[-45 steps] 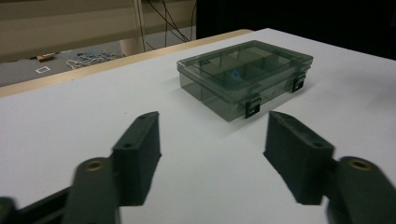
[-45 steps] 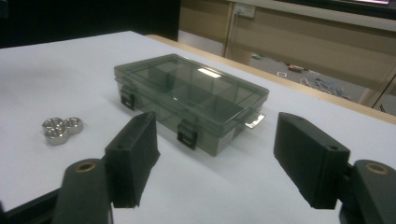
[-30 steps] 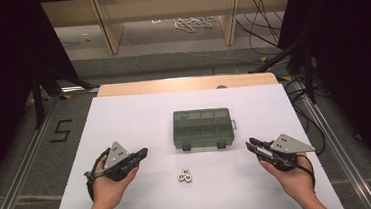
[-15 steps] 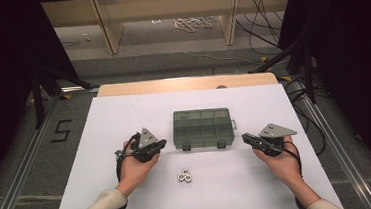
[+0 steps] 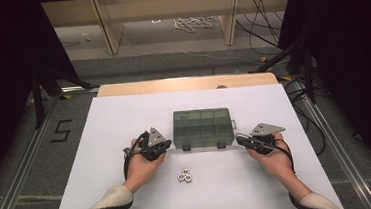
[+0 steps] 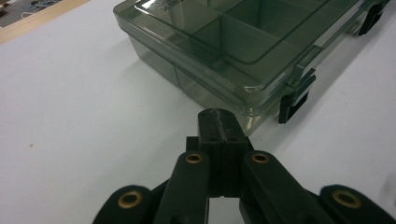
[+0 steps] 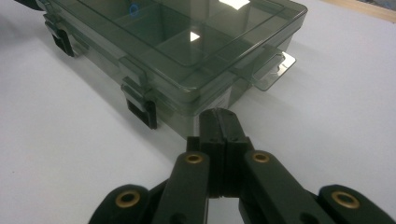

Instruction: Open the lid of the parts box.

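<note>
With both sets of jaws pressed together on nothing, I've brought the two grippers in from the front corners of the white sheet to flank the box. A second ago they sat well out to either side — now my left gripper [image 5: 164, 145] is just beside the box's [image 5: 203, 127] left front corner and my right gripper [image 5: 241, 140] just beside its right front corner. Through the left gripper view my closed tips [image 6: 219, 122] nearly touch the smoky wall by a black latch [image 6: 293, 101]; whether they make contact I can't tell. The box lies closed at the middle of the sheet [image 5: 124, 119], with the nuts [image 5: 184, 175] loose nearer its front edge. I judge the latches come next — lid still down, nothing sorted yet.
</note>
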Available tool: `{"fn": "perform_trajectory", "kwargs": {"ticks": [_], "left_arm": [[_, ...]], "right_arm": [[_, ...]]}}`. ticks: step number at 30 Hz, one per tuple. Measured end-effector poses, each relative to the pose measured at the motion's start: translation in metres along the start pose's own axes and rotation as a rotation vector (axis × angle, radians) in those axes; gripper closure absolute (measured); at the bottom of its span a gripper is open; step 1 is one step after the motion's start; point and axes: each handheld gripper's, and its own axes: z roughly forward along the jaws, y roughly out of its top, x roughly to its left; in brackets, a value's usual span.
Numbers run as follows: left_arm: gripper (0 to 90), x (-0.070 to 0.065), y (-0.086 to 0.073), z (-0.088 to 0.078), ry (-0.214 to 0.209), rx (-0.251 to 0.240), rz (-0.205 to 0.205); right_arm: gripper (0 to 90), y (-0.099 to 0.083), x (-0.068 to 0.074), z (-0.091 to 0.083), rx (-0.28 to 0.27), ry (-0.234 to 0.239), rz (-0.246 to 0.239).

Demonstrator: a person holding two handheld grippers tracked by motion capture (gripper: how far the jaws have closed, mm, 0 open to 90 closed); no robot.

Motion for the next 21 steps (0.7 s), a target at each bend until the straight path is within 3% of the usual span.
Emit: {"fn": "perform_trajectory", "kwargs": {"ticks": [5,10,13,15,16,21], "left_arm": [[89.7,-0.003,0.0007,0.0016,-0.002,-0.022,-0.01],[89.7,-0.005,0.0028,0.0016,-0.018,-0.017,0.011],[89.7,-0.0064,0.0035,0.0011,-0.005,-0.015,0.01],[89.7,-0.0044,0.005,-0.0012,-0.001,-0.012,0.035],[89.7,-0.0059,0.005,-0.0003,-0.001,-0.031,0.009],[89.6,-0.0071,0.0093,-0.0036,-0.003,-0.044,0.005]], "right_arm": [[90.0,0.0018,0.002,0.0018,0.002,0.004,-0.001],[90.0,0.0021,0.0023,0.0027,0.006,0.009,-0.007],[90.0,0.0028,0.0033,0.0027,-0.002,0.007,-0.002],[90.0,0.0037,0.0034,0.0024,-0.007,0.006,-0.004],[90.0,0.0039,0.0031,0.0022,-0.012,0.006,-0.004],[90.0,0.0057,0.0042,0.001,-0.019,0.008,-0.008]]}}
